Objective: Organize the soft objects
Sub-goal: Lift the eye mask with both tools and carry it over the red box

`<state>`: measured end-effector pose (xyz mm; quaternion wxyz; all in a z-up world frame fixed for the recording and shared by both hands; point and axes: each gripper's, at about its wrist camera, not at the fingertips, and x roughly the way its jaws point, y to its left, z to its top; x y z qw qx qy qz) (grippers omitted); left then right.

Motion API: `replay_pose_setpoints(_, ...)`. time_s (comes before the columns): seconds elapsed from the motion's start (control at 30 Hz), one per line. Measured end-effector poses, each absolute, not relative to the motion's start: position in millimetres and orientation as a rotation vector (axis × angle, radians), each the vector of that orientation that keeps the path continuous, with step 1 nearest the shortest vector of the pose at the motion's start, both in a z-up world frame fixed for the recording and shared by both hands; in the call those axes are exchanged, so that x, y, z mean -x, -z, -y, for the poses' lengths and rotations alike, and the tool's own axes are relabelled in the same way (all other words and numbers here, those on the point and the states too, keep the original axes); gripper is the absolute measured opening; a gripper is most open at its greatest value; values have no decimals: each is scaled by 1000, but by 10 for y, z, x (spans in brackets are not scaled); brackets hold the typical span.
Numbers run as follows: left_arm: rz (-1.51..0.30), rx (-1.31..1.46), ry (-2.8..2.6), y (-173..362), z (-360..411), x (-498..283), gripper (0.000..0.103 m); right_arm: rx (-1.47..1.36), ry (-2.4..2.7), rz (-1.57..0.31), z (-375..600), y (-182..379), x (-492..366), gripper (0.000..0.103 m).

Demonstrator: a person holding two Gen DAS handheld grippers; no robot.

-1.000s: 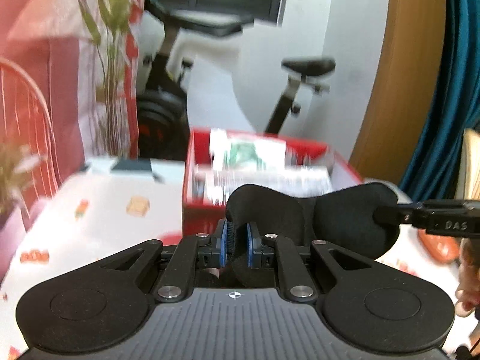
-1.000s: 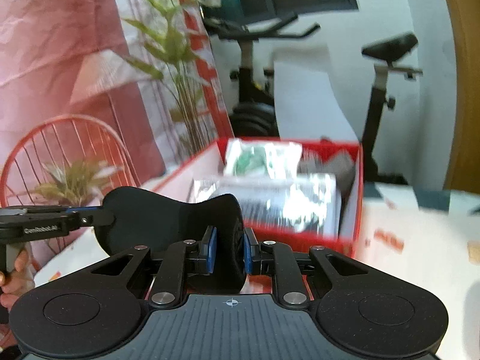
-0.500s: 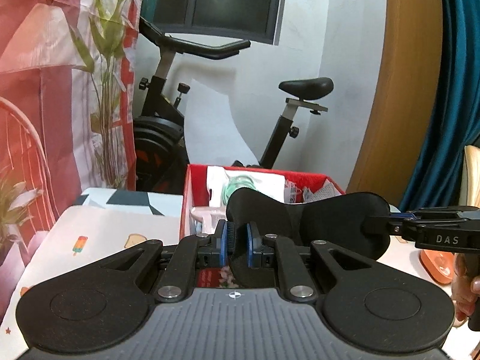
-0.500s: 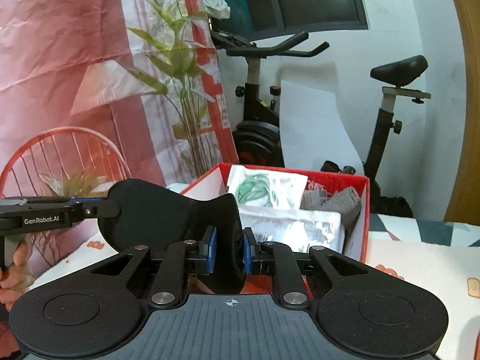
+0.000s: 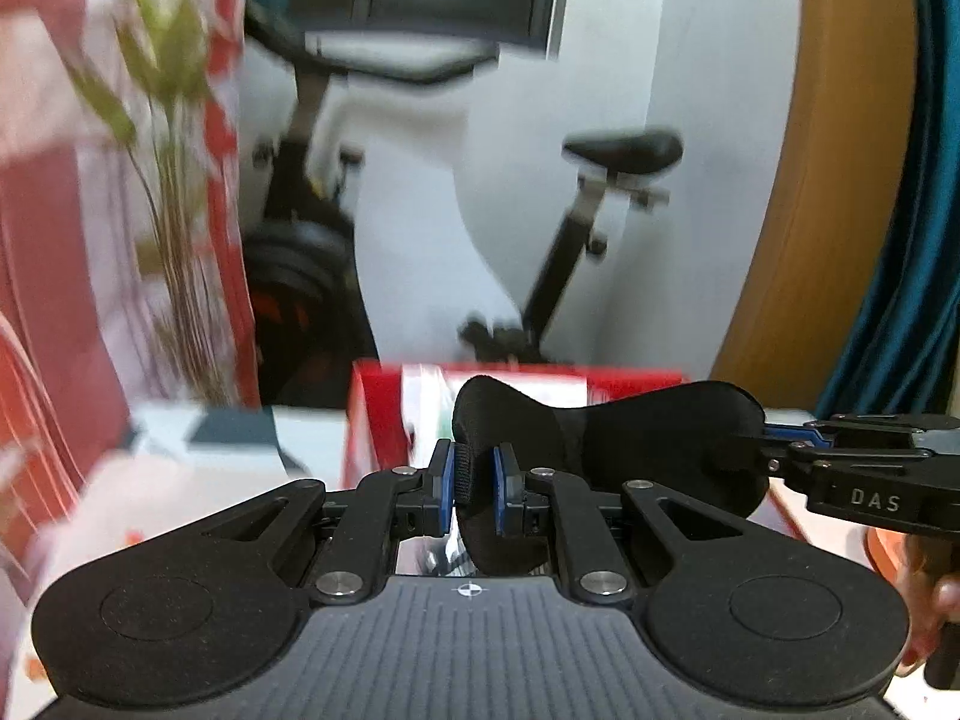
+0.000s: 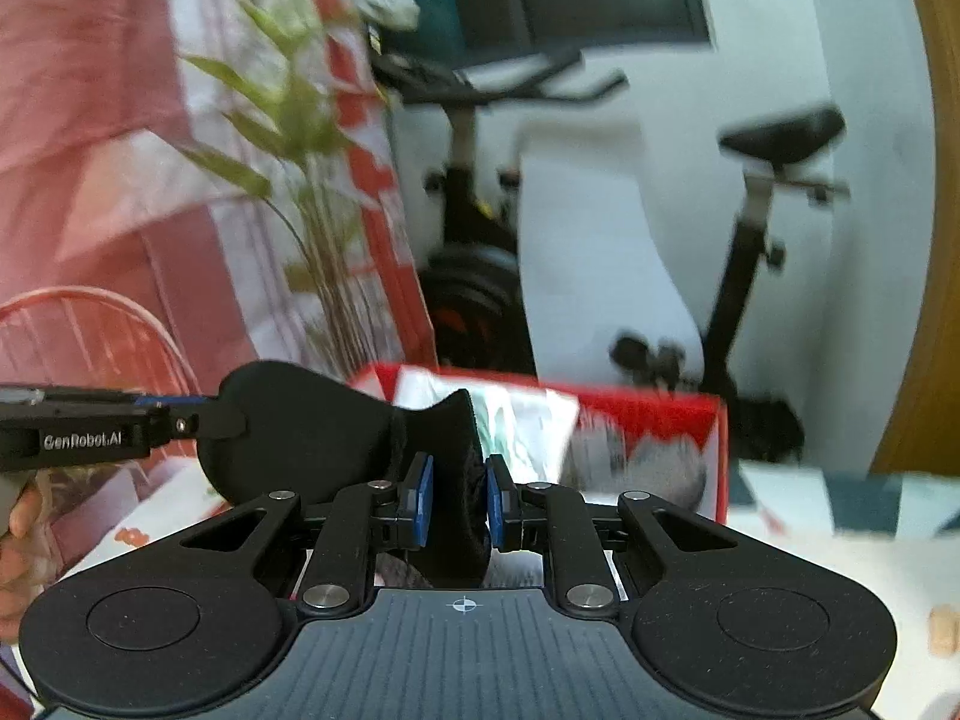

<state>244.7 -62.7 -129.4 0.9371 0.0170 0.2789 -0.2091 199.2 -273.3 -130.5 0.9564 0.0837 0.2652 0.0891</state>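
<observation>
I see plant [image 5: 162,120] at left, bike [image 5: 576,228] behind, red box [image 5: 372,420] just beyond claws, its rim near mask underside. Background blurred. Mask [image 5: 600,438] black, soft, padded, hourglass shape, stretched level between both claws above box. Left claw [image 5: 474,489] clenched on mask's left end, blue pads pinching the fabric. Right claw [image 6: 456,501] clenched on mask's right end. Packets [image 6: 528,420] crinkly, lying in box.

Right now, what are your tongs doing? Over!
Left tongs shut on one end of black eye mask. Right tongs shut on other end. Mask held up before red box. Nothing blocking.
</observation>
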Motion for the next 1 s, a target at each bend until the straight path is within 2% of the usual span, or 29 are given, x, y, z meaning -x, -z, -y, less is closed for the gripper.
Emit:
replay_pose_setpoints(0.17, -687, -12, 440, 1620, 673, -2581, 14, -231, -107, -658, 2853, 1647, -2096, 18)
replay_pose_setpoints(0.37, -754, -13, 429, 1813, 671, -2747, 14, -254, -83, -696, 2917, 1821, -2105, 18)
replay_pose_setpoints(0.93, -798, -73, 366, 2006, 742, -2913, 14, -244, -70, -726, 2885, 2005, -2215, 21)
replay_pose_setpoints(1.0, -787, -79, 364, 1982, 727, -2921, 16, -237, -67, -723, 2889, 1999, -2202, 24)
